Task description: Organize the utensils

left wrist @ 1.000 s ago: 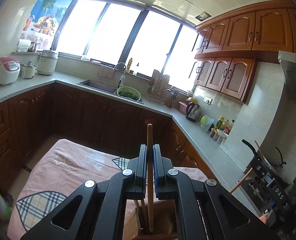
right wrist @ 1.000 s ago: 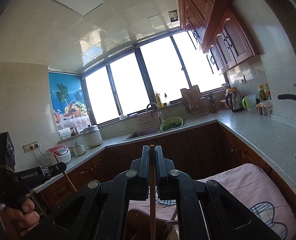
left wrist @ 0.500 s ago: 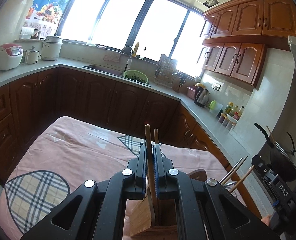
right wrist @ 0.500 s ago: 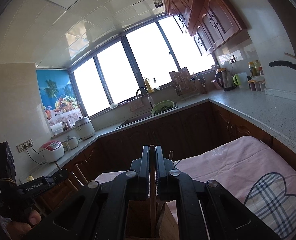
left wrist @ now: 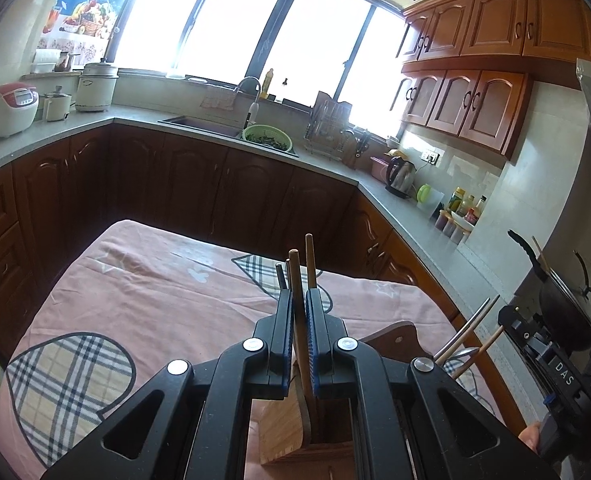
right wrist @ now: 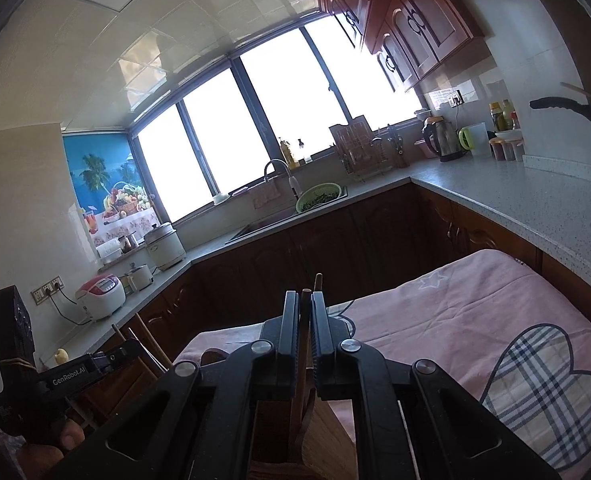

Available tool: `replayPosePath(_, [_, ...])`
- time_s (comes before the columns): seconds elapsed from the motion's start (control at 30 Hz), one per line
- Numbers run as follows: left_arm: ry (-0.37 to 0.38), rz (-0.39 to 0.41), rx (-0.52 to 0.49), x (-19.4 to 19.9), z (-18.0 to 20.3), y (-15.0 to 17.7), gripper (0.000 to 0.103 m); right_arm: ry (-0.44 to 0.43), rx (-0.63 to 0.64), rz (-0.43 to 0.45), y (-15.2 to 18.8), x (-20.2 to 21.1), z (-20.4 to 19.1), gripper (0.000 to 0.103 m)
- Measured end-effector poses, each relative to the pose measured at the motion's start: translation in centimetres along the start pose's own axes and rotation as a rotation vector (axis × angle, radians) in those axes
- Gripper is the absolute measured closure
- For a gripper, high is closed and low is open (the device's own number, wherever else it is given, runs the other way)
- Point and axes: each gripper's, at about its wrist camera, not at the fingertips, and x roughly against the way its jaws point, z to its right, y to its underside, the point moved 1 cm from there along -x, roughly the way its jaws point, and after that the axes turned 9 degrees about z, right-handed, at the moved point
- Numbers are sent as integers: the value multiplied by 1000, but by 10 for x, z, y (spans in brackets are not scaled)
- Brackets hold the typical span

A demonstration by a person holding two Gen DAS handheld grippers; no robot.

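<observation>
My left gripper (left wrist: 300, 300) is shut on a wooden utensil handle (left wrist: 295, 276) that stands upright in a bamboo utensil holder (left wrist: 283, 420) below it. Another wooden handle (left wrist: 310, 260) and a dark one (left wrist: 280, 274) stand beside it. My right gripper (right wrist: 305, 300) is shut on a wooden handle (right wrist: 306, 320) over the same holder (right wrist: 327, 432). The right gripper also shows in the left wrist view (left wrist: 507, 318) with thin utensil handles (left wrist: 467, 332) sticking out.
The holder stands on a table with a pink cloth (left wrist: 155, 280) with plaid heart patches. Dark wood cabinets (left wrist: 175, 184) and a grey counter (left wrist: 399, 220) ring the table. A wok (left wrist: 563, 312) sits at the right.
Both grippers have tilted down toward the table and lowered their wooden handles into the holder. More of the cloth and holder now shows.
</observation>
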Motion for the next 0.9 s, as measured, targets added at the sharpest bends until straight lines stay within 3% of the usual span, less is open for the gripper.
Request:
replayPosePath(0.17, [-4, -17, -6, 4, -4, 4, 97, 1, -10, -25, 3, -3, 0, 94])
replayPosePath(0.27, [-17, -20, -4, 6, -3, 4, 83, 4, -11, -26, 3, -2, 0, 90])
replayPosePath(0.33, [-23, -11, 4, 9, -4, 3, 73, 15, -17, -31, 3, -3, 2, 72])
replayPosePath(0.37, [-23, -10, 5, 11, -4, 2, 72, 12, -25, -30, 4, -2, 4, 55])
replayPosePath(0.47, [-27, -8, -1, 13, -2, 4, 67, 12, -35, -22, 4, 1, 5, 53])
replayPosePath(0.53, [-29, -7, -4, 16, 0, 5, 57, 7, -42, -23, 4, 2, 7, 51])
replayPosePath(0.63, [-36, -3, -5, 22, -1, 7, 43, 0, -50, -22, 4, 7, 8, 39])
replayPosePath(0.7, [-49, -1, -13, 28, 0, 9, 30, -9, -57, -16, 3, 11, 8, 21])
replayPosePath(0.9, [-85, -16, -26, 53, -2, 21, 12, -19, -63, -21, 4, 25, 6, 3])
